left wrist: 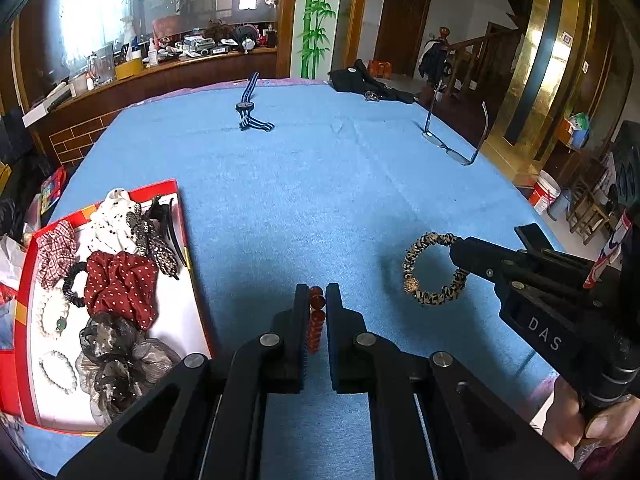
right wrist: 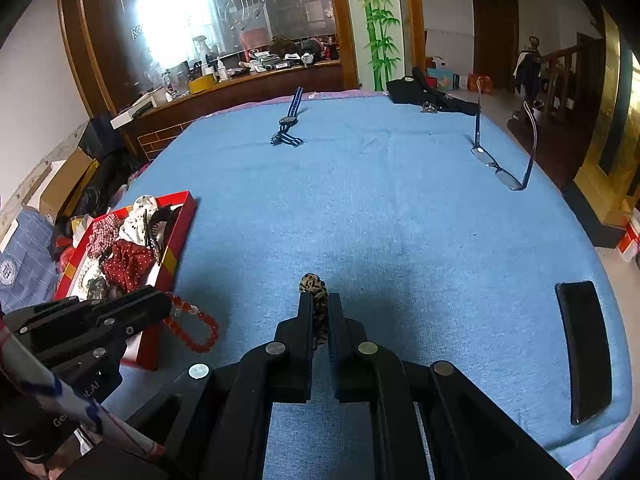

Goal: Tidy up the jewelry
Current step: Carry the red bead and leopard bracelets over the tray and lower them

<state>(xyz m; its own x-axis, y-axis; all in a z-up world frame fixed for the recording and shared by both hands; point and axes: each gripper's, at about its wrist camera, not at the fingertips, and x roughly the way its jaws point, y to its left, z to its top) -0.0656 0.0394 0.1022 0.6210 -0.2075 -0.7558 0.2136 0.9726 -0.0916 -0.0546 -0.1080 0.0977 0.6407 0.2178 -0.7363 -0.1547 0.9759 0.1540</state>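
Left wrist view: left gripper (left wrist: 316, 300) has its fingers (left wrist: 301, 320) closed on a string of red beads (left wrist: 315, 322), which stands edge-on in the narrow gap between them, above the blue bench (left wrist: 320, 184). Just left of the fingers sits a red tray (left wrist: 185, 240) piled with scrunchies and pale bracelets. Off to the right, the right gripper (left wrist: 456, 258) pinches a leopard-print scrunchie (left wrist: 434, 274) by one side, its loop hanging free.

Right wrist view: right fingers (right wrist: 306, 320) are clamped on the scrunchie (right wrist: 316, 294), its fabric bulging past the tips. To the left, the beads (right wrist: 196, 330) dangle in a loop from the left gripper (right wrist: 166, 310), beside the tray (right wrist: 182, 236).

Beads look hard, smooth and likely slippery, hanging limp on their cord; gripping across the strand suits them. Scrunchie looks light and soft, probably squashing under the pads, so any point on its ring should hold.
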